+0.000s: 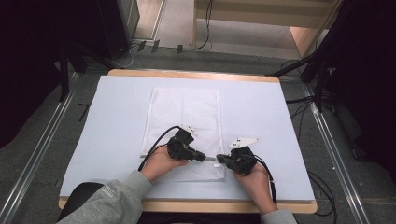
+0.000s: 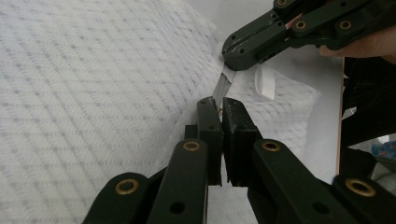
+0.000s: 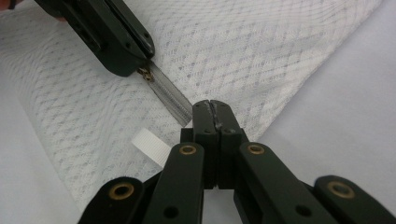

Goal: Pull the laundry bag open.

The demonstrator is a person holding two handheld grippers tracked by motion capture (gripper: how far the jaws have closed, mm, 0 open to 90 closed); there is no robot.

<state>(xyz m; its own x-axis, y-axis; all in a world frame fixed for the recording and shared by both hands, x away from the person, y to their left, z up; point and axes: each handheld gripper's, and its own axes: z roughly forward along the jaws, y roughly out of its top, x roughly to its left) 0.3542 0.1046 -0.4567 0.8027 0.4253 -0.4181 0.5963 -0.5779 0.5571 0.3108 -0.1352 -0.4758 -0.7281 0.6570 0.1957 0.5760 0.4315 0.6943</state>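
Two forearms reach in from the near table edge, hands turned inward so the grippers face tip to tip. The left gripper [image 2: 218,103] clamps the zipper pull [image 3: 147,73]; the right gripper [image 3: 214,108] pinches the zipper [image 3: 173,95] end. The mesh bag [image 1: 184,112] lies flat mid-table [image 1: 261,107], bare surface all round.

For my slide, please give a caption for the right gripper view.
Right gripper shut on the zipper end of a white mesh bag, left gripper at the slider.
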